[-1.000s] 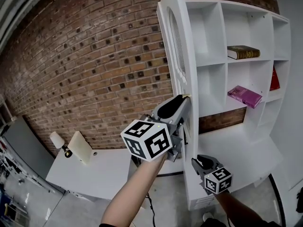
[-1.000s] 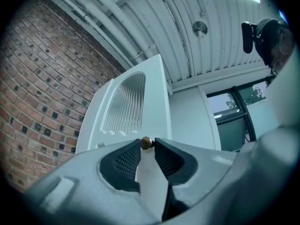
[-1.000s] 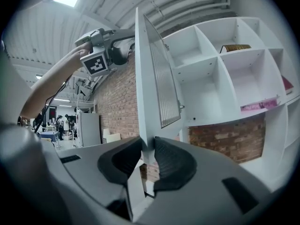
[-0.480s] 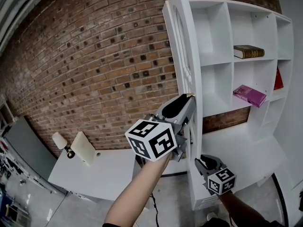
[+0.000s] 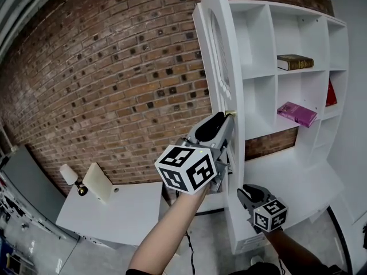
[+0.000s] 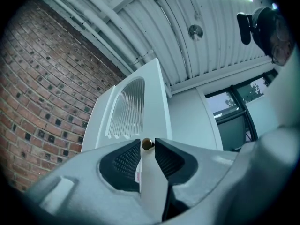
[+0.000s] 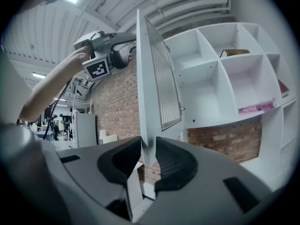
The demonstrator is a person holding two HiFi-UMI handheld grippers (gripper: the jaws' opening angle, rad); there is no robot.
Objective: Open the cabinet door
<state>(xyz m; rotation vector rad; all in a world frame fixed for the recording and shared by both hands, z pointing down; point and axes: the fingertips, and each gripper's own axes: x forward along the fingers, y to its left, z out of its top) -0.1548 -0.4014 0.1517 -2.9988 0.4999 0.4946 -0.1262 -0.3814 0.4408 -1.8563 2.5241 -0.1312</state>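
Brick wall (image 5: 114,85) ran behind everything. Nearest, the right gripper (image 7: 148,147) pinched the lower corner of the white ribbed-panel cabinet door (image 5: 221,56), which stood swung wide open, edge-on to the person. Higher up, the left gripper (image 5: 225,119) was clamped on that door's free edge, with a small brass knob (image 6: 147,144) showing between its jaw tips. Farther right, the white open shelving (image 5: 258,76) held a brown book (image 5: 295,62), a pink book (image 5: 296,114) below it and a red book (image 5: 331,93).
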